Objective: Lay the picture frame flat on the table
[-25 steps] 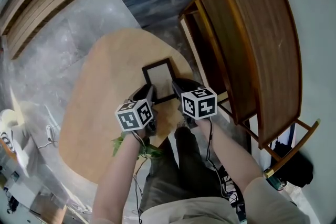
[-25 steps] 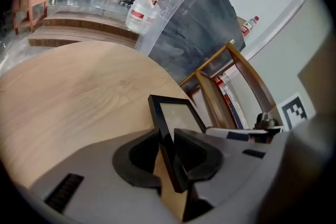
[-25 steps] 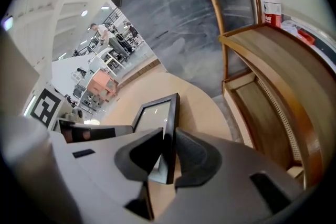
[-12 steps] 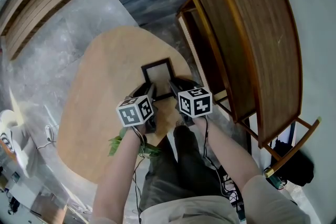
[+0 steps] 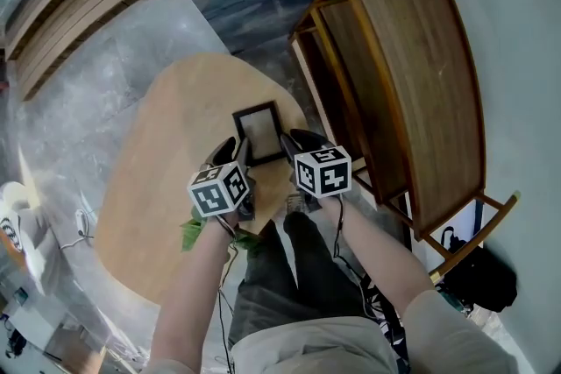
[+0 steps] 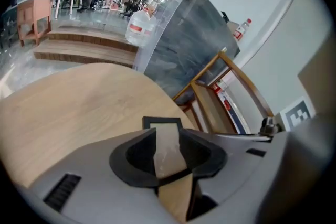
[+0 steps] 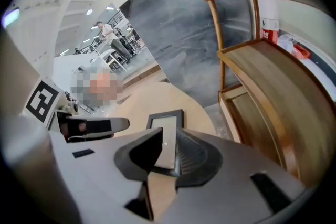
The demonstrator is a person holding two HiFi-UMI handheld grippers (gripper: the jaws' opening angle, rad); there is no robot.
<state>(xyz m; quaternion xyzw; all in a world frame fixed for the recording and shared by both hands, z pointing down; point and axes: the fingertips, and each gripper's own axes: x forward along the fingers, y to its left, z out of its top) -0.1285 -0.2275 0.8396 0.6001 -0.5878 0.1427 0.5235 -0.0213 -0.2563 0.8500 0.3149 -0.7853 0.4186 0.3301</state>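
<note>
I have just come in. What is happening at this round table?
A person holds tongs in each hand over a wooden table. The picture frame lies flat on it near the edge, beside a wooden shelf. The left tongs and the right tongs both point at the frame's near side. The left tongs are opening and the right tongs stand apart, so nothing grips the frame.
</note>
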